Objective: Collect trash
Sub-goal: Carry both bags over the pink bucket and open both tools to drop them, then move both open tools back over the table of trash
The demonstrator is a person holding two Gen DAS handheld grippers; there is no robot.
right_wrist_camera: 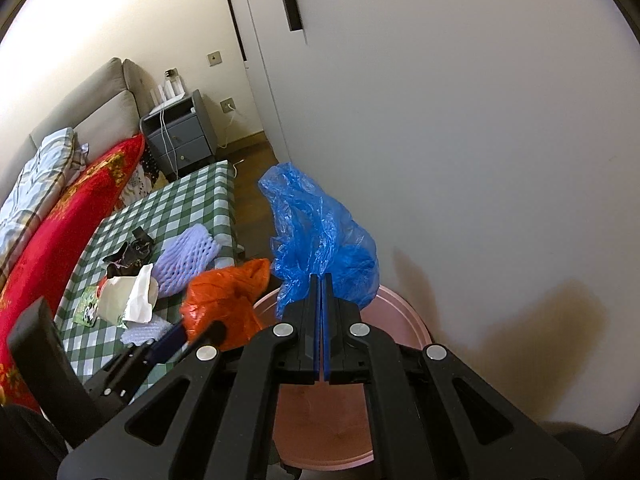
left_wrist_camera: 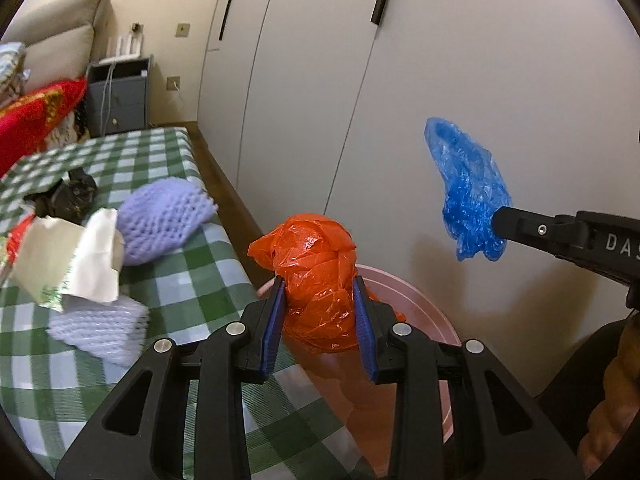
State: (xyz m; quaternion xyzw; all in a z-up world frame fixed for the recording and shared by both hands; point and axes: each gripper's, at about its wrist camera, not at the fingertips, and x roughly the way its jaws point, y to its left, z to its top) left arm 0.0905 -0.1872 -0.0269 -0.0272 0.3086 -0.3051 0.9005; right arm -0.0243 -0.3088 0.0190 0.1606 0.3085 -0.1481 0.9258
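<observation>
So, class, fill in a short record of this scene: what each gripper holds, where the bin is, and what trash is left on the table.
left gripper: shut on crumpled orange plastic bag
right gripper: shut on crumpled blue plastic bag
bin: round pink plastic bucket, below both bags
table: green checked tablecloth
left on table: purple foam nets, torn white paper packet, black wrapper

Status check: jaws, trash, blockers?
Left gripper shut on orange bag, right gripper shut on blue bag. Both above pink bin. Nothing in the way.
</observation>
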